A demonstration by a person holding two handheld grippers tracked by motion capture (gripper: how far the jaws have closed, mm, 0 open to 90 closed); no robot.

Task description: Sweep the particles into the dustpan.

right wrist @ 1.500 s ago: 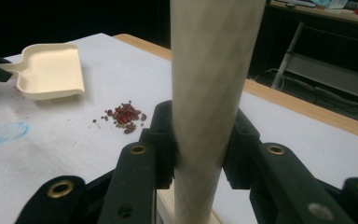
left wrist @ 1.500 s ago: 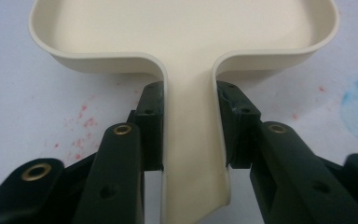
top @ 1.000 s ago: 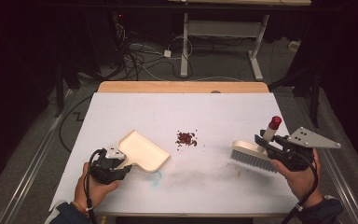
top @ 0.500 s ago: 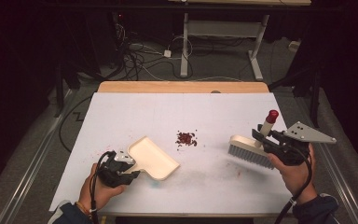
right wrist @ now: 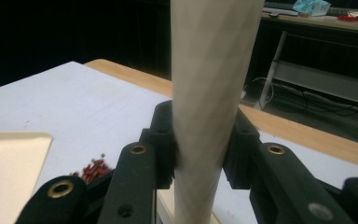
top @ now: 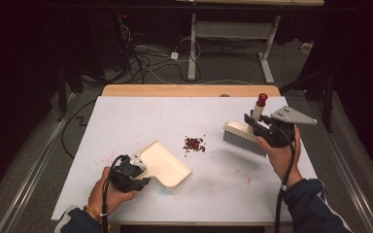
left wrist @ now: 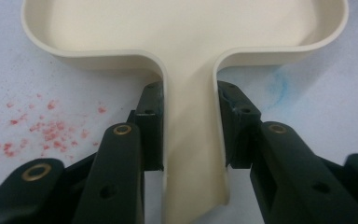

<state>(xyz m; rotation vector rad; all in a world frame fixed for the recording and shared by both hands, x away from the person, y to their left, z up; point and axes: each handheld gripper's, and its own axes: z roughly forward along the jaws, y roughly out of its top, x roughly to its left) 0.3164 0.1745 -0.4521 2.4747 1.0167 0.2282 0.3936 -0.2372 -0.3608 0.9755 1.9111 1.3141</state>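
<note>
since both tools are light, stiff plastic, they should handle best by their handles: the left gripper (left wrist: 189,158) is clamped on the dustpan (top: 162,163) handle, pan flat on the table (top: 126,111), and the right gripper (right wrist: 200,154) grips the brush (top: 245,137) handle. red crumbs (top: 194,143) (loose, easily scattered) lie between them.

Cream dustpan (top: 162,164) flat on table; brush (top: 243,137) raised beside red crumbs (top: 194,144).
</note>
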